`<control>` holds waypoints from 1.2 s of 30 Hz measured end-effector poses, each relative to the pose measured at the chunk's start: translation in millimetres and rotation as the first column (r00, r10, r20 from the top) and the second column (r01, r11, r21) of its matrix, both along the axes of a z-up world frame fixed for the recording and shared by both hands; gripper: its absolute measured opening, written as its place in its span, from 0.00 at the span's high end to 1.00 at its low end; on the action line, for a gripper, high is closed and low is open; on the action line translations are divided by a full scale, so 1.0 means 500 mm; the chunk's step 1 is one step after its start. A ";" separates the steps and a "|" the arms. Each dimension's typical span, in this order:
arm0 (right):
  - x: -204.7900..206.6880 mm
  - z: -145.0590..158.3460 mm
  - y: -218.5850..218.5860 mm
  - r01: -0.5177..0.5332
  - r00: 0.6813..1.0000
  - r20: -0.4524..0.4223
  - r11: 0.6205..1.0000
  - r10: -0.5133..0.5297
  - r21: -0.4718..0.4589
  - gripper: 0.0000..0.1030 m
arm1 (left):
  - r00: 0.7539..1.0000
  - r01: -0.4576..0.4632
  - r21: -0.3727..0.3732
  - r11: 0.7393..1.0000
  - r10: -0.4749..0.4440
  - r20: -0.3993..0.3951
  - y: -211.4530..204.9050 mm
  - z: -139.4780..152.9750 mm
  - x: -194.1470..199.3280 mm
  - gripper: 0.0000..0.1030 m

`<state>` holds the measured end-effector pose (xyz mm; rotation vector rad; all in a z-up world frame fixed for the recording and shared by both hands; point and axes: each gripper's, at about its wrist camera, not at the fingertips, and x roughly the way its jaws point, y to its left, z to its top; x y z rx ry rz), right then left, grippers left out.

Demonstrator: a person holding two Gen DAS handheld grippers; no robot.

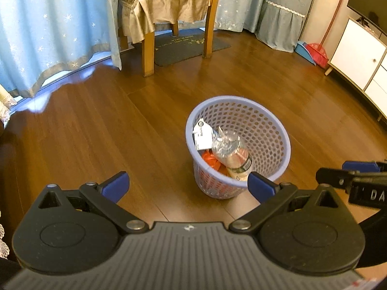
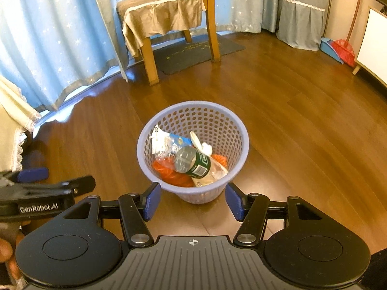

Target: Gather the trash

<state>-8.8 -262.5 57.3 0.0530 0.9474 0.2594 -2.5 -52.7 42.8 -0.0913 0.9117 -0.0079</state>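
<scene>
Both grippers, left [image 1: 188, 186] and right [image 2: 192, 201], hang spread and empty; bottle [image 2: 196, 163] lies binned at twelve o'clock in basket [image 2: 238, 130], judged delivered.

The left gripper [image 1: 188, 186] points steeply down toward the basket [image 1: 266, 130], jaws spread wide with nothing between them — its blue pads [image 1: 116, 184] sit on the near side of the rim. The right gripper [image 2: 192, 201], beside it, tilts down likewise, jaws apart and empty — the basket just beyond its fingertips.
</scene>
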 end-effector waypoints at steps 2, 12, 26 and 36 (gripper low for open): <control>-0.002 -0.003 0.003 -0.003 1.000 -0.003 1.000 0.003 -0.006 0.45 | 1.000 -0.028 -0.007 1.000 0.028 -0.007 0.005 -0.009 -0.012 0.01; -0.005 -0.024 0.008 -0.010 1.000 0.010 1.000 0.010 -0.002 0.45 | 0.999 -0.006 0.021 1.000 0.007 -0.038 -0.010 -0.025 -0.018 0.01; -0.009 -0.044 0.006 -0.020 1.000 -0.009 1.000 0.020 0.008 0.45 | 0.999 -0.015 0.032 0.999 0.016 -0.046 -0.012 -0.035 -0.012 0.01; -0.007 -0.053 0.011 -0.027 1.000 -0.016 1.000 0.027 -0.009 0.45 | 0.999 -0.004 0.037 0.999 0.006 -0.053 -0.019 -0.038 -0.013 0.01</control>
